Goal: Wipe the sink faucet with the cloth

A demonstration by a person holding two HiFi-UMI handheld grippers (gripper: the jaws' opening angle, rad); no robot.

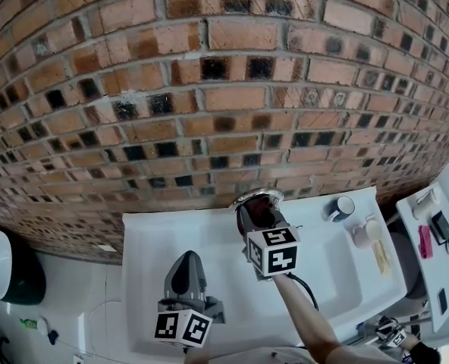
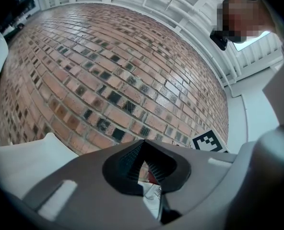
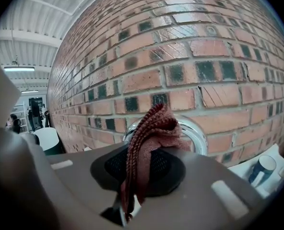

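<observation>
A chrome faucet (image 1: 259,197) stands at the back rim of the white sink (image 1: 146,237), against the brick wall. My right gripper (image 1: 255,214) is shut on a dark red knitted cloth (image 1: 259,211) and holds it against the faucet head. In the right gripper view the cloth (image 3: 150,128) rises between the jaws and drapes over the front of the chrome faucet (image 3: 201,134), hiding most of it. My left gripper (image 1: 186,267) hovers over the sink basin, left of and nearer than the faucet, shut with nothing in it. Its pads (image 2: 127,163) meet at the tips.
A dark mug (image 1: 341,207) and small white items (image 1: 365,230) sit on the sink's right ledge, with a yellowish bar (image 1: 380,257) nearer me. A white shelf (image 1: 437,241) with a pink object is at the far right. A dark round bin (image 1: 16,271) stands left.
</observation>
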